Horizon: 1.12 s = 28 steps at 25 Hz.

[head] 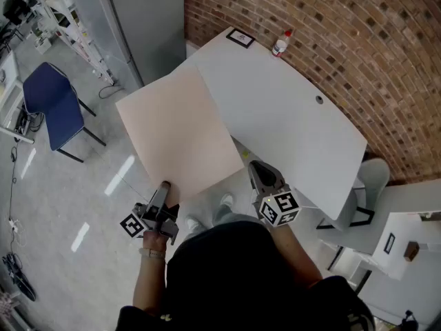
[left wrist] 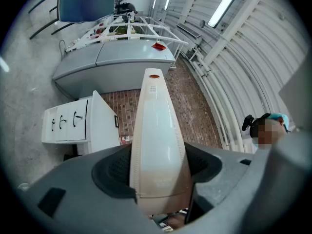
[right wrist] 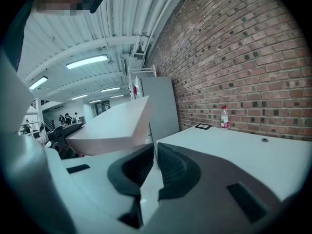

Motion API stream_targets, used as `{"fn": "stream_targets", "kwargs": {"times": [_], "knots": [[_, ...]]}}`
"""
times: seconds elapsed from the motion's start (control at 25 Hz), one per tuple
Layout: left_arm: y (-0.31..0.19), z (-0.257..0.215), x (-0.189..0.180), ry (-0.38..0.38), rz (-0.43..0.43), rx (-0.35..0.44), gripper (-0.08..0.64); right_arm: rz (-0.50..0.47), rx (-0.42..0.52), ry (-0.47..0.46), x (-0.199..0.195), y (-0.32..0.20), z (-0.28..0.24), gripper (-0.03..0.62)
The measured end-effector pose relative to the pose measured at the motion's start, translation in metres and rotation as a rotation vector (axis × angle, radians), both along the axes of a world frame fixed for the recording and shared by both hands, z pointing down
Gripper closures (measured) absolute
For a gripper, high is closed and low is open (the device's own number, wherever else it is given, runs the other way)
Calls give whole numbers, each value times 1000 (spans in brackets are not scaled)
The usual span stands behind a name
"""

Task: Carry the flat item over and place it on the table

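The flat item is a large pale beige panel (head: 179,133), held up over the floor and overlapping the left end of the white table (head: 289,116). My left gripper (head: 164,188) is shut on the panel's near edge. In the left gripper view the panel (left wrist: 156,126) stands edge-on, thick, between the spread jaws of that gripper (left wrist: 158,165). My right gripper (head: 260,173) is at the panel's near right corner. Its jaws (right wrist: 155,167) are pressed on a thin pale edge, with the panel's body (right wrist: 112,126) to the left.
On the table's far end stand a small bottle (head: 280,43) and a black-framed card (head: 240,38). A brick wall (head: 344,40) runs behind the table. A blue chair (head: 48,102) and a grey cabinet (head: 138,19) are on the left, and a white drawer unit (left wrist: 68,123) is ahead.
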<state>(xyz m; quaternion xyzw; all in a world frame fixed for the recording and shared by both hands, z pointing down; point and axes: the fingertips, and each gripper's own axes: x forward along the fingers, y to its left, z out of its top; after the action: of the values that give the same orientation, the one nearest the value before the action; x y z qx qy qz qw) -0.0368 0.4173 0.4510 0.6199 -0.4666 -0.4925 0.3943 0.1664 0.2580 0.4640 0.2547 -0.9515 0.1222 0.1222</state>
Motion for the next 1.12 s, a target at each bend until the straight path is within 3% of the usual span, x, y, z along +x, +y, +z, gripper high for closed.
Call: {"fn": "stream_targets", "kwargs": {"times": [0.36, 0.68, 1.12], "knots": [[-64, 2, 24, 25, -29, -42, 268, -23, -15, -7, 29, -61, 5, 558], [-129, -2, 46, 52, -49, -62, 267, -88, 63, -52, 41, -108, -10, 557], [-199, -1, 34, 73, -37, -100, 267, -23, 21, -27, 48, -162, 2, 557]]}}
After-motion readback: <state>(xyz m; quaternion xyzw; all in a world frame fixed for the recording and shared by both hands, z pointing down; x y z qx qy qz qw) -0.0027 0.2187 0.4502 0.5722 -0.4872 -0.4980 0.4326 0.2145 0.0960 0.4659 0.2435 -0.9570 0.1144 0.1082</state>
